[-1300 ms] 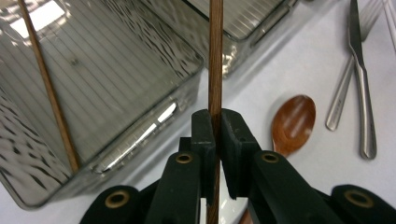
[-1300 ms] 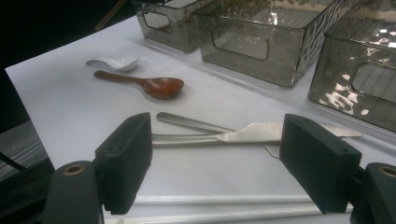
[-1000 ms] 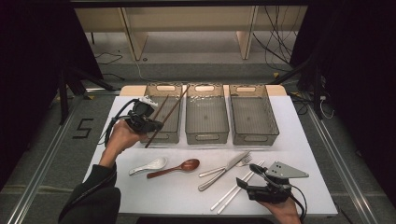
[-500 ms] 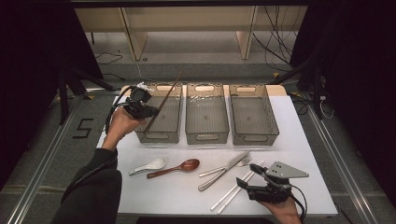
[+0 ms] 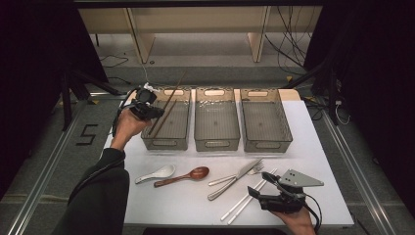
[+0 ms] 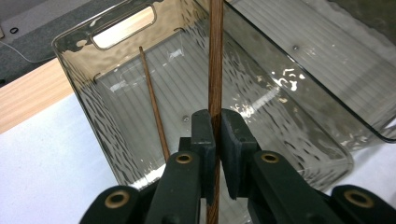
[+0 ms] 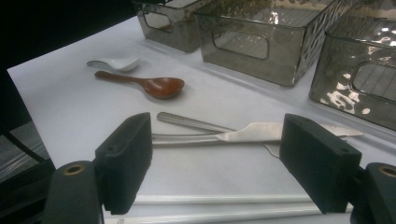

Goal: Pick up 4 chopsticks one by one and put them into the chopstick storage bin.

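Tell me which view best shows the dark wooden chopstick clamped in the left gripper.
The left gripper view: the dark wooden chopstick runs up close between the shut jaws of the left gripper, over the leftmost smoky clear plastic bin. The high view shows it small and thin, angled above that bin.

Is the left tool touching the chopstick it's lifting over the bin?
Touching. The left gripper view shows the left tool with both jaws clamped against the chopstick, no gap.

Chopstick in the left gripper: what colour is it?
Dark brown wood grain, the chopstick shows best in the left gripper view.
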Available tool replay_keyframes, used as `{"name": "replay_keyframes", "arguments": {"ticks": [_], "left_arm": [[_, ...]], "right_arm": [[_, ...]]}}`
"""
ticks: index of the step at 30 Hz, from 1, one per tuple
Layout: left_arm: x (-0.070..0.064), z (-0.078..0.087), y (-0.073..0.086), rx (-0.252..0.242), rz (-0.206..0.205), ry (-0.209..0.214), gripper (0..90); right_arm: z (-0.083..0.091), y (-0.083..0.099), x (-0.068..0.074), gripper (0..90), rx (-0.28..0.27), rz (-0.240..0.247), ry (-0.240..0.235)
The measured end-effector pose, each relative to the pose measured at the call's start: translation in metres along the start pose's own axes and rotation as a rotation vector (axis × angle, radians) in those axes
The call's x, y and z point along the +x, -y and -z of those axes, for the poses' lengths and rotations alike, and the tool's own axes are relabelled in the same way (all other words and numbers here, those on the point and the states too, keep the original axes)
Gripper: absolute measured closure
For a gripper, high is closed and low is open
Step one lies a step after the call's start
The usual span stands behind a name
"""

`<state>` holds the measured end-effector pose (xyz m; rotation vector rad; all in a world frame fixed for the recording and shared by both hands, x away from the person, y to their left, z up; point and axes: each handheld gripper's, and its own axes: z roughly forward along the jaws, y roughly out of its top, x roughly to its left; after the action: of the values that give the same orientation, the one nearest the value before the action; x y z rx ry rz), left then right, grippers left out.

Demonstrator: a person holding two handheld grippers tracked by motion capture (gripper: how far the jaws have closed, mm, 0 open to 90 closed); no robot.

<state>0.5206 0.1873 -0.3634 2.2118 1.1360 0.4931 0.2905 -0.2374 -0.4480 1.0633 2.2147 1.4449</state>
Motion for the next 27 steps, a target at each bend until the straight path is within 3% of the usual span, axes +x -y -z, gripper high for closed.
{"name": "replay_keyframes", "arguments": {"ticks": [4, 27], "left_arm": [[0.002, -0.006, 0.001, 0.004, 0.002, -0.019, 83.7], [0.006, -0.027, 0.019, 0.042, 0.037, -0.026, 83.3]], "right_arm": [[0.000, 0.000, 0.001, 26.4, 0.002, 0.001, -0.002], [0.000, 0.000, 0.001, 26.4, 0.002, 0.002, -0.002]]}}
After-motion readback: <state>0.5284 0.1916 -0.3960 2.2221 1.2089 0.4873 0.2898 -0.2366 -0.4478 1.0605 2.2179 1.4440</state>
